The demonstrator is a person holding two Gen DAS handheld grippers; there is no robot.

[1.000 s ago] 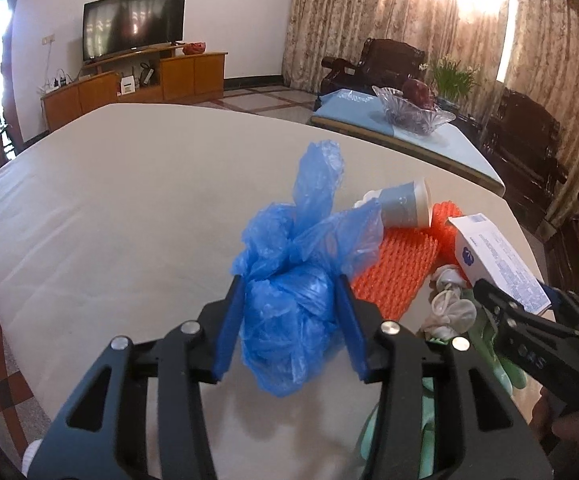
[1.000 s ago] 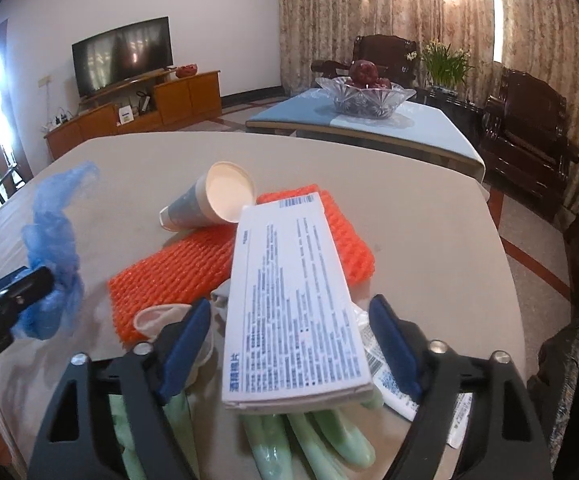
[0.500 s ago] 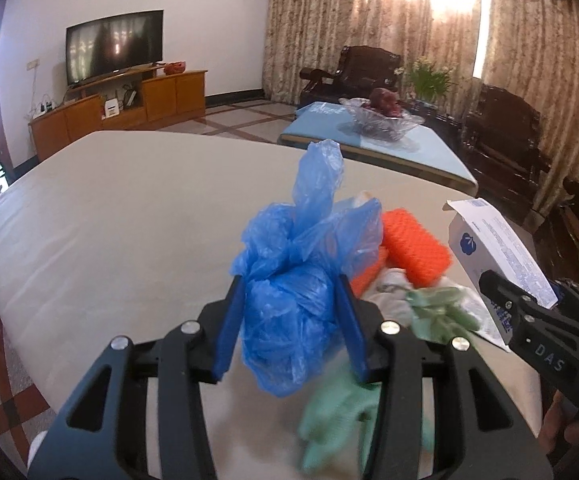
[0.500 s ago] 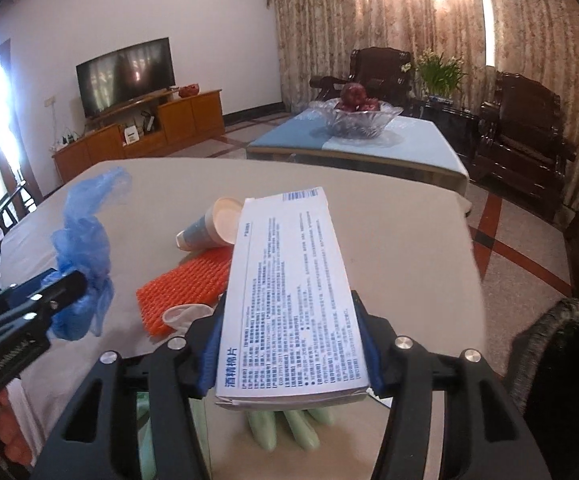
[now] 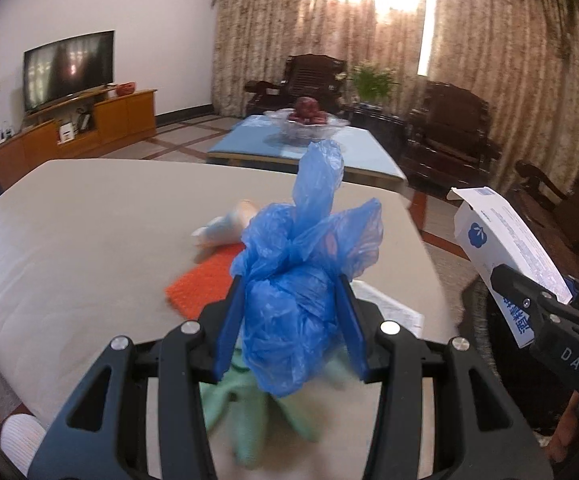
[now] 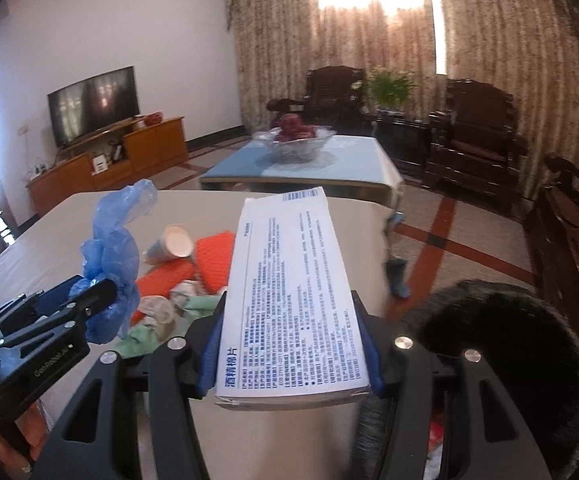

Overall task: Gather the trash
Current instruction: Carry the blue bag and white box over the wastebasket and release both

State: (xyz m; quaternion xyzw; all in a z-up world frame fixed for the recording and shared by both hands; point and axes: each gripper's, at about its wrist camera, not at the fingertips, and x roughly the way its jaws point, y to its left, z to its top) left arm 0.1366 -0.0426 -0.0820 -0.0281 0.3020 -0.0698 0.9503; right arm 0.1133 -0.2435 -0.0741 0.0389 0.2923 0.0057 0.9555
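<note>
A: Left wrist view, item one: left tongs [image 5: 289, 328], closed on a crumpled blue plastic bag [image 5: 301, 300], carried clear above the worktop [image 5: 89, 220].

B: Item two, right wrist view: right tongs [image 6: 291, 344], clamped on a white printed carton [image 6: 289, 288], lifted off the worktop, its far end pointing away from the camera.

A: Landmark for the remainder: orange mesh pad [image 6: 205, 260], lying on the worktop.

B: Entries relative to the pad: paper cup [image 6: 169, 244] on its side, just beyond the pad's far edge. Crumpled whitish scraps [image 6: 161, 312] touching its near edge. Green gloves [image 6: 157, 332] nearer than those. Flat printed sheet [image 5: 389, 308] to the pad's right.

A: Dark bin [image 6: 509, 360] with a black liner stands right of the carton, below worktop level; some contents show inside, unclear.

B: Progress, by judgement: two pieces in hand, neither yet dropped. Cup, pad, scraps, gloves and sheet remain. Roughly an early-to-middle stage.
</note>
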